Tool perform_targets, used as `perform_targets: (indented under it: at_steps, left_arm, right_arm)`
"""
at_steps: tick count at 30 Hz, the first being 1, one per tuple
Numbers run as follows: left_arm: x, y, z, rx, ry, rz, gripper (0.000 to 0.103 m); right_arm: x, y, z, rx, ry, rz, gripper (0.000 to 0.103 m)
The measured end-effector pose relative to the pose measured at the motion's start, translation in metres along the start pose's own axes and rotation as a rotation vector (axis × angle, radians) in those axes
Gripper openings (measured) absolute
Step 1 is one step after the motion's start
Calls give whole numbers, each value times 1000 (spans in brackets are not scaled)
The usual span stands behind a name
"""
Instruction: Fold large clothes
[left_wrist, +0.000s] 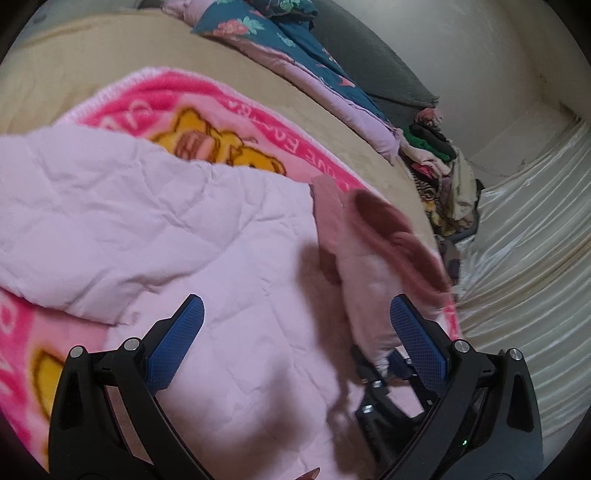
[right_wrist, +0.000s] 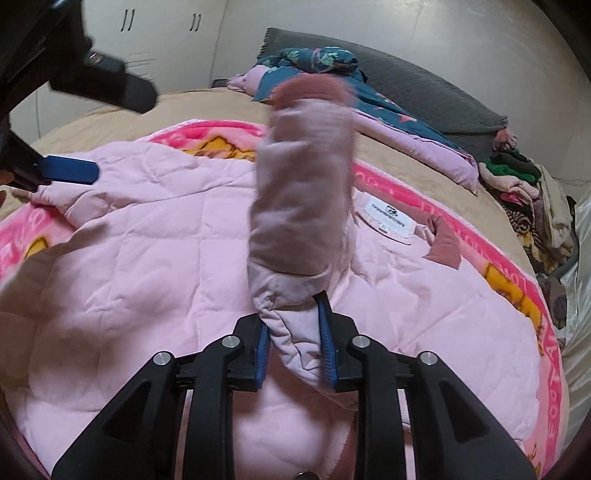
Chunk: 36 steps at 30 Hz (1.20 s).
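A pale pink quilted jacket (right_wrist: 147, 240) lies spread on a bright pink cartoon blanket (right_wrist: 517, 288) on the bed, its white neck label (right_wrist: 388, 221) showing. My right gripper (right_wrist: 295, 314) is shut on one sleeve (right_wrist: 303, 192), which stands up from the jaws and ends in a dusty-rose cuff (right_wrist: 310, 88). The left wrist view shows the same sleeve (left_wrist: 369, 266) raised at the right, above the jacket body (left_wrist: 147, 221), with the right gripper (left_wrist: 391, 363) under it. My left gripper (left_wrist: 297, 302) hovers wide open over the jacket with nothing between its pads. It also shows at upper left (right_wrist: 125, 134).
Beige bedding (left_wrist: 221, 48) lies under the blanket (left_wrist: 184, 107). A teal floral quilt (right_wrist: 332, 62) and a grey pillow (right_wrist: 424, 88) sit at the bed's far side. A pile of clothes (right_wrist: 528, 192) and cream satin fabric (left_wrist: 517, 240) are at the right. White wardrobe doors (right_wrist: 162, 26) stand behind.
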<state>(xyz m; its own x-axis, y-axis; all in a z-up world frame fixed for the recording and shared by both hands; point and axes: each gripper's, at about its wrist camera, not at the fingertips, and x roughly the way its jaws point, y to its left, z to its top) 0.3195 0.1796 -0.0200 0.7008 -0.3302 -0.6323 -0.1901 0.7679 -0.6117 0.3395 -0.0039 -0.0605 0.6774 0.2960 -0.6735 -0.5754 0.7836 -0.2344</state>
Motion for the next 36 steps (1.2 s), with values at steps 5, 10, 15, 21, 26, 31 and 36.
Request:
perform_targets:
  at_steps: [5, 10, 15, 21, 26, 31, 36]
  left_arm:
    - [17, 3, -7, -17, 50, -40, 95]
    - [41, 4, -21, -27, 119, -69, 94]
    - [63, -8, -41, 36, 150, -26, 74]
    - [69, -20, -49, 177, 80, 37, 29]
    - [42, -39, -41, 276, -24, 67, 21]
    - [44, -38, -41, 294, 2, 136, 23]
    - [58, -15, -46, 250, 53, 170, 27]
  right_arm:
    - [-2, 7, -2, -27, 12, 40, 56]
    - [-22, -13, -7, 70, -27, 65, 79]
    - [-40, -59, -21, 159, -35, -31, 82]
    - [-48, -127, -52, 310, 17, -167, 83]
    - [-59, -169, -76, 426, 25, -224, 83]
    - [-52, -187, -87, 483, 64, -253, 84]
    - [-38, -184, -88, 473, 91, -215, 84]
